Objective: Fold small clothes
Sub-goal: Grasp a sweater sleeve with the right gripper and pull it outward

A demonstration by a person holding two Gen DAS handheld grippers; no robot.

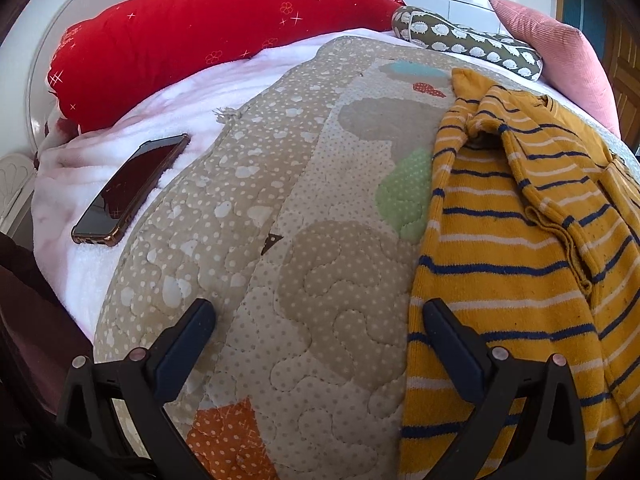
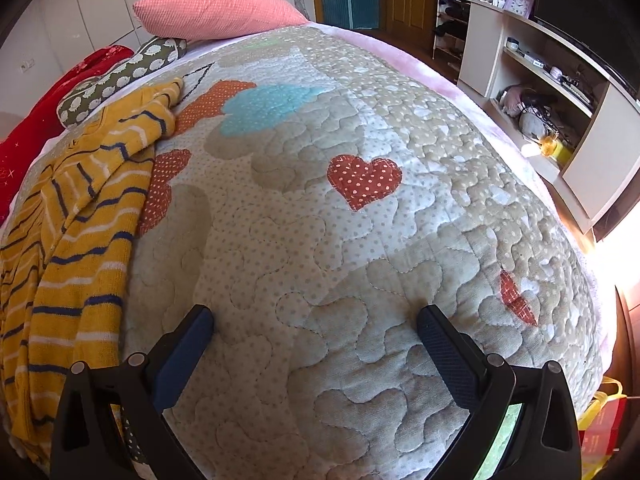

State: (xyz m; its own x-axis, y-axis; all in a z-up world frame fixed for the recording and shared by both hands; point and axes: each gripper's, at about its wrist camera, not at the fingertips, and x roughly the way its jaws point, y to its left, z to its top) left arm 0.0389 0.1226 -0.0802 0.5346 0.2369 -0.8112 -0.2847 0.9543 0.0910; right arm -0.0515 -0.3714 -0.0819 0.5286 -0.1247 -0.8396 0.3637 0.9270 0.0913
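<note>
A small yellow garment with blue and white stripes (image 1: 516, 248) lies crumpled on the quilted bed cover (image 1: 304, 264), at the right of the left wrist view. My left gripper (image 1: 318, 312) is open and empty; its right finger is over the garment's left edge. In the right wrist view the same garment (image 2: 76, 232) lies at the far left. My right gripper (image 2: 314, 316) is open and empty over bare quilt (image 2: 360, 248), to the right of the garment.
A phone (image 1: 132, 190) lies on a white blanket at the left. A red pillow (image 1: 192, 40), a patterned cushion (image 1: 468, 40) and a pink pillow (image 2: 216, 10) line the head of the bed. Shelves (image 2: 552, 92) stand beyond the bed's right edge.
</note>
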